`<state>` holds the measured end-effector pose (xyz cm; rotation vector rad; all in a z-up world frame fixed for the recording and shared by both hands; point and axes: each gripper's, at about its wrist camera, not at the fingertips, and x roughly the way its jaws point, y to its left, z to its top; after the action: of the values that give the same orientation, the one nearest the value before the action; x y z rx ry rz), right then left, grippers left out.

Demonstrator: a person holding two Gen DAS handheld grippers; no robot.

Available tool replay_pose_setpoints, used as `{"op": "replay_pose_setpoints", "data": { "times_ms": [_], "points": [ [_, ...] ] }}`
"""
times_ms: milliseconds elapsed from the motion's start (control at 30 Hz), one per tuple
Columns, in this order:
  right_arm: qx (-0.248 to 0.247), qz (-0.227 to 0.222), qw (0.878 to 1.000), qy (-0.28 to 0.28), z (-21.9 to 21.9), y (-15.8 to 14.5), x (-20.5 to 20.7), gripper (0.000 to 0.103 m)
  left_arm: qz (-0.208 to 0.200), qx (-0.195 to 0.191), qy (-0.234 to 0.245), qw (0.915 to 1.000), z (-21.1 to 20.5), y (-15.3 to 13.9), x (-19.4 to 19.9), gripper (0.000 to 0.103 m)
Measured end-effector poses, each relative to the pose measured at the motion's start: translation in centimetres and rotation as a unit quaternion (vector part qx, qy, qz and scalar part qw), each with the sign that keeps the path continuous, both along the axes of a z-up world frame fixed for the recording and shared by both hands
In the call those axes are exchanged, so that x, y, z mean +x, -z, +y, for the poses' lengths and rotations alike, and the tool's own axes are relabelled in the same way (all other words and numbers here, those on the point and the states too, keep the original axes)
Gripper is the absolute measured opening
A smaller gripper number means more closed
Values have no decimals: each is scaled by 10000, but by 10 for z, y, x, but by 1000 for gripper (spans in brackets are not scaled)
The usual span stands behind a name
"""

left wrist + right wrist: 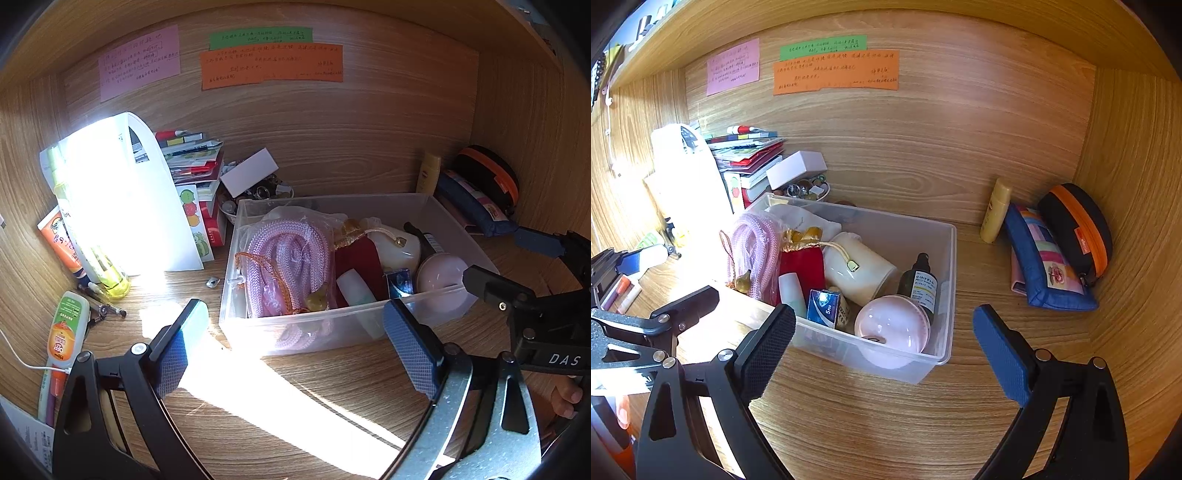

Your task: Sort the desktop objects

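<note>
1. The left gripper [295, 345] points forward and downward, its two blue-padded fingers [410, 350] spread wide with nothing between them.
2. The right gripper [882, 350] tilts downward at a similar angle, its fingers [1001, 354] wide apart and holding nothing.
3. The two grippers hover side by side, close together.
4. Part of a hand [563, 400] shows under the right gripper's frame.

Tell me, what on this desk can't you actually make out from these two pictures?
- White file holder, left wrist view: sunlight glare washes out its front.
- Sticky notes, both views: handwriting too small to read.
- Clear bin: the bottom layer is buried under pink rope and red pouch.
- Bowl of trinkets: half hidden behind the bin.
</note>
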<state>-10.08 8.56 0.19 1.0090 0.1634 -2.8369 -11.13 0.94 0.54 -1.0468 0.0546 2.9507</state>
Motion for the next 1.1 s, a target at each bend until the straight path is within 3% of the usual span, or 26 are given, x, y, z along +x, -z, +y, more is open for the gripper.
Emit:
{"op": "replay_pose_setpoints", "data": {
  "times_ms": [1100],
  "points": [
    [61,25,10000,26,-1,0,2,96,-75,30,-25,10000,-3,5,-12,97]
  ]
}}
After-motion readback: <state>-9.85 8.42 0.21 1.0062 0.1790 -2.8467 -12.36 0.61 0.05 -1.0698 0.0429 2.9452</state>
